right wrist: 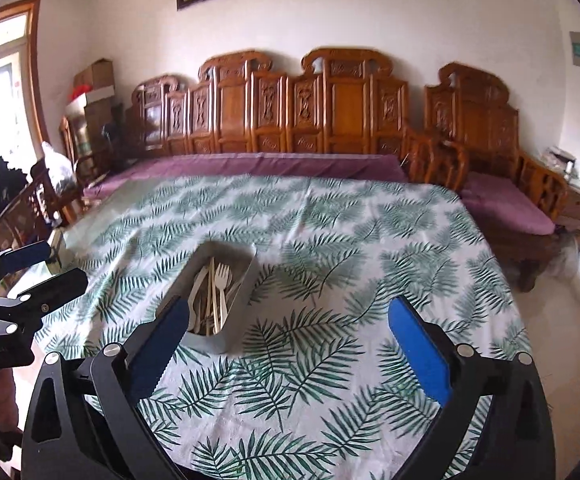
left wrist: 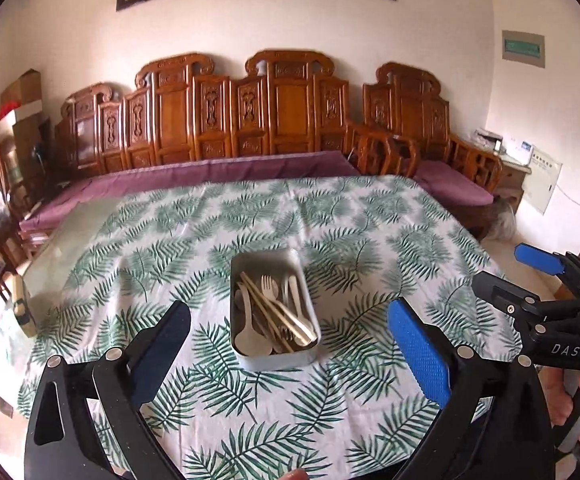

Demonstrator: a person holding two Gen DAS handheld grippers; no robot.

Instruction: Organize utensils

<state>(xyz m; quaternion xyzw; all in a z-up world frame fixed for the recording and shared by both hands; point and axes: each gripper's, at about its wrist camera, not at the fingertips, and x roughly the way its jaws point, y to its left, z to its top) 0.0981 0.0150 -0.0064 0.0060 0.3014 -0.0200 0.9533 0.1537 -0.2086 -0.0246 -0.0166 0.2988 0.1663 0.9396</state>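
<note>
While both tongs hang wide apart with nothing between the pads, we read the scene off the tin, our landmark, which sits on the leaf-print cloth near the middle of the table.

Left of the tin: left gripper, jaws spread, empty, up off the cloth.

In the tin: one loose pile of utensils, all of them inside, none on the cloth. We count one pale fork, at least two spoons, and about four thin chopsticks lying diagonal. The pile overlaps, so the counts are approximate.

Handling, our judgement: pieces look light, stiff, smooth, likely to slide against metal. We'd pinch a handle mid-length, not the head. Chopsticks may roll; take them as a bundle.

Right of the tin: right gripper, also spread wide and empty.
</note>
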